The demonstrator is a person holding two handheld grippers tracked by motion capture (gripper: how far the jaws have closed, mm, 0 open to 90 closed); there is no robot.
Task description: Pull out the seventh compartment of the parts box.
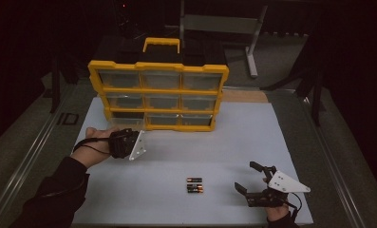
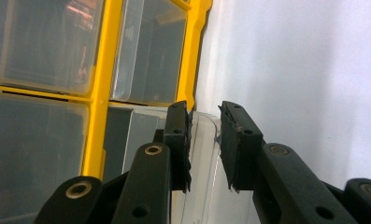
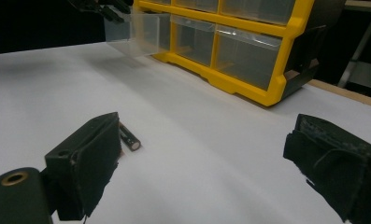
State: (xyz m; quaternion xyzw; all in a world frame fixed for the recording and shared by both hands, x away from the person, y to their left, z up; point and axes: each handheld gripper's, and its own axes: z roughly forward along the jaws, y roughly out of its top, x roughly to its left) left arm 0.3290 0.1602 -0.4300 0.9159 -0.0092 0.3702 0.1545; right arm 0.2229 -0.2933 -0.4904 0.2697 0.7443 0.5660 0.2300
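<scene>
Batteries [image 1: 194,185] before organizer [image 1: 158,95], on table [image 1: 224,142].

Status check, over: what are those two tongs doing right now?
Left tongs clamped on clear drawer's front lip, drawer partly out of yellow cabinet. Right tongs open, idle beside batteries. Nothing in the way.

— What do you see past the table's [image 1: 252,128] far edge?
— Darkness, mostly: you've got a grey metal stand [image 1: 245,28] on the grey floor [image 1: 281,61] behind it.
— And at the sides?
— A metal rail [image 1: 32,147] runs along your table's left edge.
</scene>
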